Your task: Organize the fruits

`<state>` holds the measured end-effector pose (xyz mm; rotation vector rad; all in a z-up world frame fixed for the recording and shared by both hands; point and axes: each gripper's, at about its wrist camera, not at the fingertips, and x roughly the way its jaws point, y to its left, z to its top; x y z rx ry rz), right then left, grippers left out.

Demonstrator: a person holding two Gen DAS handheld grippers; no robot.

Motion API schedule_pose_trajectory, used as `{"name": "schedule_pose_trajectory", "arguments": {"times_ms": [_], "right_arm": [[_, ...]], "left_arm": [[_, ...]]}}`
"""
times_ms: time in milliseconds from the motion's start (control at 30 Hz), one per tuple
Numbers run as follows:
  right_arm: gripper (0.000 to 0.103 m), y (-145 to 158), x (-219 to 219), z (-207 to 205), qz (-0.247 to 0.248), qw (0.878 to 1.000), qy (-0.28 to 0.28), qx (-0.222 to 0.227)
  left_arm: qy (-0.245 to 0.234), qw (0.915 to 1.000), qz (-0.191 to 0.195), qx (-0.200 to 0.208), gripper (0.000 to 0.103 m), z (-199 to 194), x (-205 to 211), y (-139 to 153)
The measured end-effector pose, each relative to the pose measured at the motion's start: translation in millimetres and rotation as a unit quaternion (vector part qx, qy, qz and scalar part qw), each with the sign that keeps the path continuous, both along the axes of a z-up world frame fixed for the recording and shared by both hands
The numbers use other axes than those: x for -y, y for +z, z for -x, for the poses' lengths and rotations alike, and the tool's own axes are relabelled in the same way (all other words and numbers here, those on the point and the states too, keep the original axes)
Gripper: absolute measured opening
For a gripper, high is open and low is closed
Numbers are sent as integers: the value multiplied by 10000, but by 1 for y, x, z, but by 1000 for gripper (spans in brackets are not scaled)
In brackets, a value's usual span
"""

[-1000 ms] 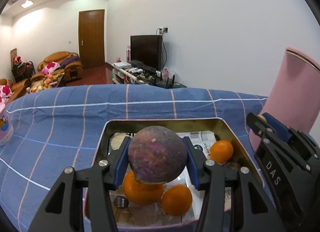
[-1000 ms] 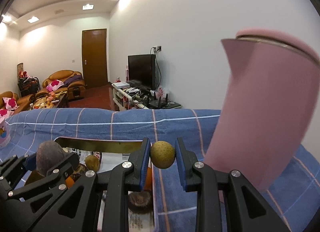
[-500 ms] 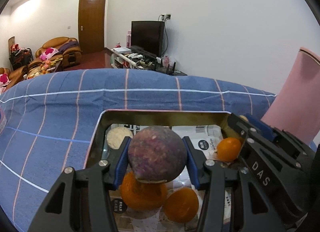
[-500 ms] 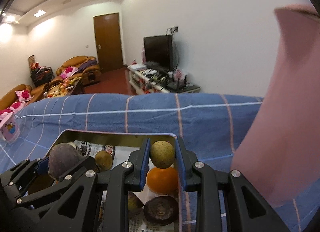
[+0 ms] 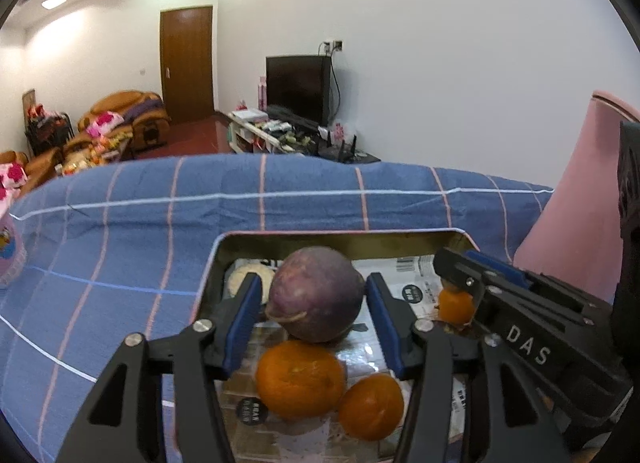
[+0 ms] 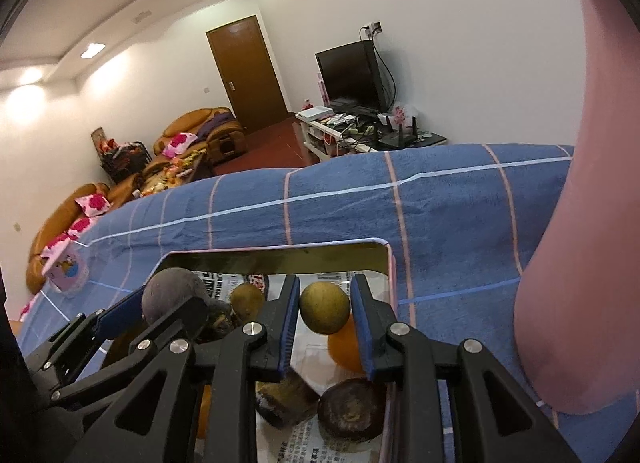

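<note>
Now left tongs (image 5: 313, 315) (widening) release purple fruit (image 5: 316, 294).

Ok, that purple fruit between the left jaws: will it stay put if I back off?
Probably rolls: the purple fruit is round and seems perched on an orange, not the tray floor. Left gripper: jaws have just been opening, fruit between them, pads apparently clear, so nothing steadies it. Its skin looks firm; bruising seems unlikely.

We see a tray (image 5: 218, 263) on a cloth (image 5: 120, 231), with a big round fruit (image 5: 316, 295) in it. Two oranges (image 5: 300, 377) lie in front of that fruit. A tall jug (image 5: 576, 207) stands right of the tray.
</note>
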<state>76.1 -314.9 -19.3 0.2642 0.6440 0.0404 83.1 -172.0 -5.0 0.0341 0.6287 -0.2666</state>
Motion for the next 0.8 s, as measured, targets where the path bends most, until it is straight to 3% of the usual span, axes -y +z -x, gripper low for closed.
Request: {"name": "schedule_pose_trajectory", "arguments": {"times_ms": [133, 200, 300, 400, 533, 700, 800], "right_arm": [[32, -1, 2, 6, -276, 9996, 28, 47], [43, 1, 4, 11, -367, 9992, -29, 138], [51, 4, 6, 18, -445, 9985, -119, 298], [59, 8, 3, 26, -391, 9980, -238, 430], [59, 17, -4, 40, -7, 9964, -444, 727], [77, 31, -18, 66, 752, 9837, -941, 1335], [79, 36, -23, 81, 1120, 9733, -1188, 1614]], "left_arm": [[222, 9996, 3, 201, 81, 7, -11, 5], [360, 9987, 64, 361, 91, 11, -17, 8], [482, 9972, 164, 557, 103, 18, -26, 12], [438, 9965, 206, 681, 103, 23, -29, 15], [365, 9959, 39, 832, 103, 34, -29, 17], [370, 9946, -99, 961, 103, 48, -33, 16], [381, 9934, -157, 1068, 103, 56, -34, 17]]}}
